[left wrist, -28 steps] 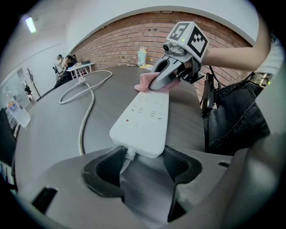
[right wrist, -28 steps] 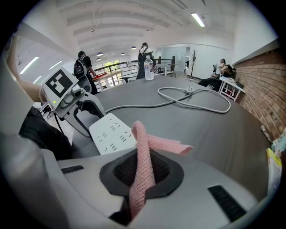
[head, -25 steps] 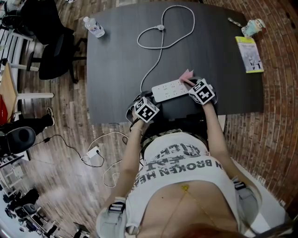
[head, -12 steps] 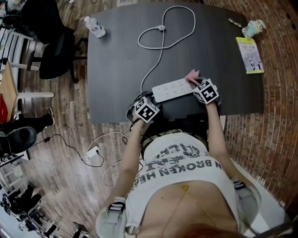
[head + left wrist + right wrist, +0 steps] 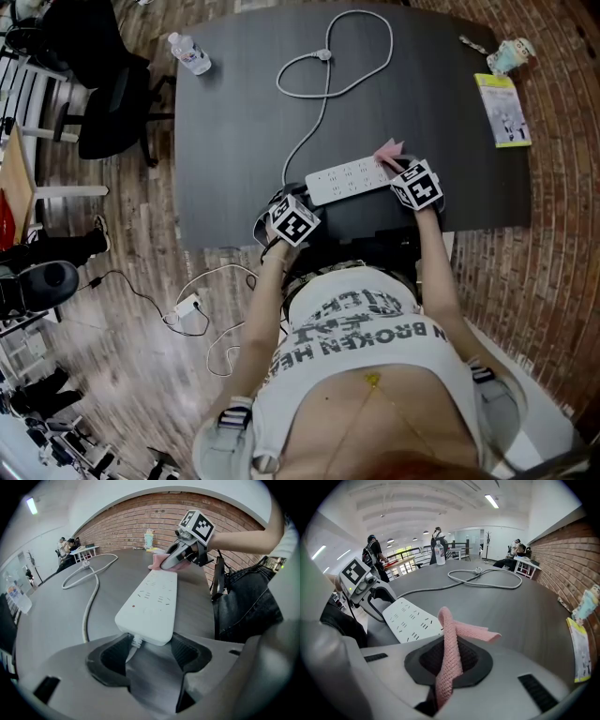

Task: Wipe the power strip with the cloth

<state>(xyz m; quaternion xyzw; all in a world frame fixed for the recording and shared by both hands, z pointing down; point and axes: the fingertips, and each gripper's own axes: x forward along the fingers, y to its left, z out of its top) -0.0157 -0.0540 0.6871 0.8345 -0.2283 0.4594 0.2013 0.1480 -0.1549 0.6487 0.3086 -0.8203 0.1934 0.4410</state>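
- Dark grey table (image 5: 234,112), wood floor on one side, brick on the other. A bottle (image 5: 190,54) and a booklet (image 5: 503,111) sit at the far corners, well apart from the work.
- Power strip (image 5: 347,180): white, flat on the table near the front edge, sockets up. Its cord (image 5: 323,84) runs off the left end and loops toward the far side.
- Left gripper (image 5: 149,649): jaws set fairly wide, one on each side of the cord end of the strip. It looks to be pinching that end to steady it, though pad contact on the cord side is not clear.
- Right gripper (image 5: 449,660): jaws closed tight on a pink cloth (image 5: 452,634). One strip of cloth rises out of the jaws and a flap folds forward, lying just off the strip's far end.
- Judgement: a wiping pass is in hand, with the cloth at the right-hand end of the strip.
- For a good pass:
  - Tilt the right gripper so the loose flap, not the hard jaw tips, lies flat on the socket face.
  - Draw it along the length toward the left gripper with light, even pressure.
  - Hold the cord end firm so the strip does not slide or swing on the smooth top.
  - Overlap passes to cover both long edges.
- Risk: little cloth shows past the jaws, so plastic may scrape the strip if the angle is too steep.
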